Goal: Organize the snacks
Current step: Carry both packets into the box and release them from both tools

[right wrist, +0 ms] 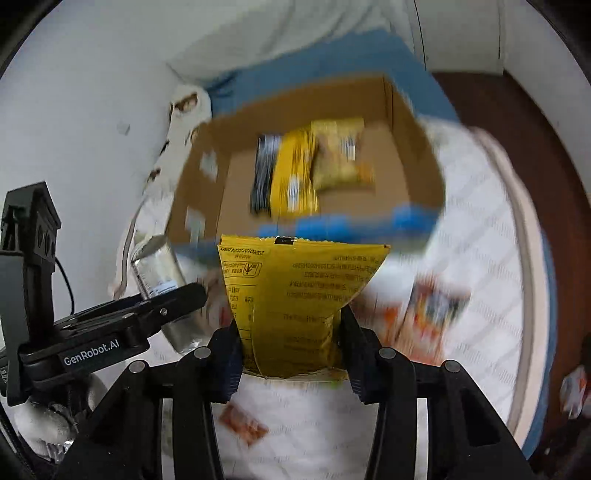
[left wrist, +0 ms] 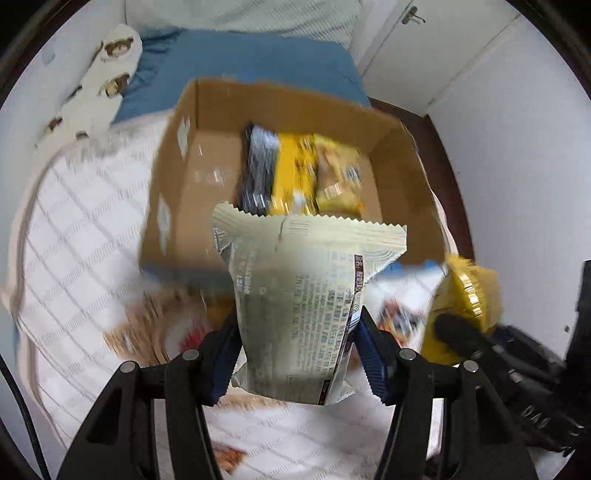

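Blurred cardboard box [left wrist: 207, 236] beyond; left jaws clamp a cream packet [left wrist: 299, 314], right jaws a yellow packet [right wrist: 291, 314].

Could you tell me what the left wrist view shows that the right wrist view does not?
Only the left wrist view shows the left gripper clamped on a cream snack packet, plus a door handle. Only the right wrist view shows the right gripper clamped on a yellow snack bag seen from its printed back. Both show the open cardboard box holding black and yellow packets on the white quilt.
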The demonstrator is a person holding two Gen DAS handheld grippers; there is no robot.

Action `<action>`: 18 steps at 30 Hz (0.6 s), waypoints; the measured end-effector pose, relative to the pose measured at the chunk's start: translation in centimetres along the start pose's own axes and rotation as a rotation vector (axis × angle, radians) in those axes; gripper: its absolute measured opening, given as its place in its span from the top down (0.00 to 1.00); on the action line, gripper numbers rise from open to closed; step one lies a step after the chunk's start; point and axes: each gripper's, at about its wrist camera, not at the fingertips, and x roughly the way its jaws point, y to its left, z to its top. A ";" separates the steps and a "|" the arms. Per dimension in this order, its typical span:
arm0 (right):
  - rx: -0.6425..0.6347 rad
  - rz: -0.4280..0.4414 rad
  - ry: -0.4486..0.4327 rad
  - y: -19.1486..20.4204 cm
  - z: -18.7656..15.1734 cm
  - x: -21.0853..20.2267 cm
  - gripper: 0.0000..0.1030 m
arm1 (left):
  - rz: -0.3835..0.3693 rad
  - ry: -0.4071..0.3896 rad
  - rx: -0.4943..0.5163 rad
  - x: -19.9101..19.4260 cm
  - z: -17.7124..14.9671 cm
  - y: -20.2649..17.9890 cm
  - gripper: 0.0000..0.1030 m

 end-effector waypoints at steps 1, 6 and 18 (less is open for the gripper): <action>-0.010 -0.024 -0.012 -0.2 1.9 0.5 0.53 | 0.025 0.001 0.009 0.4 2.1 0.0 0.45; -0.010 -0.127 -0.008 -1.1 10.6 4.0 0.53 | 0.125 0.041 0.004 3.7 9.1 1.9 0.45; -0.013 -0.273 0.099 -4.3 20.3 14.9 0.53 | 0.255 0.169 -0.019 11.9 17.6 6.5 0.45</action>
